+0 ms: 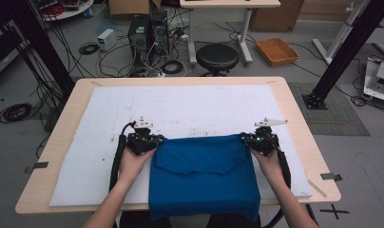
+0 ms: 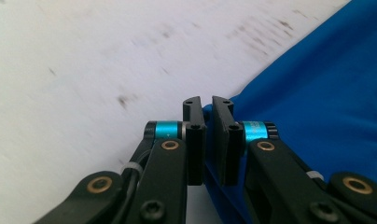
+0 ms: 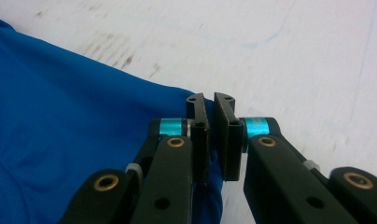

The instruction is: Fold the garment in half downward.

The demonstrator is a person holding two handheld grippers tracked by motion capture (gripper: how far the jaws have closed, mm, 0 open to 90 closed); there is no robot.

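A blue cloth (image 1: 203, 173) lies on the white mat (image 1: 104, 114), its near edge hanging over the table's front. My left gripper (image 1: 154, 141) is shut on the cloth's far left corner. In the left gripper view the jaws (image 2: 208, 103) pinch blue fabric (image 2: 317, 102) between their pads. My right gripper (image 1: 244, 139) is shut on the far right corner. In the right gripper view the gripper (image 3: 209, 100) grips the cloth (image 3: 60, 121), which spreads away to the left. A folded flap crosses the cloth's middle.
The wooden table (image 1: 294, 118) carries the stained white mat. Behind it on the floor stand a black stool (image 1: 217, 56), computer towers (image 1: 147, 31) with tangled cables, and an orange tray (image 1: 276, 50). Black frame posts (image 1: 344, 52) stand at both sides.
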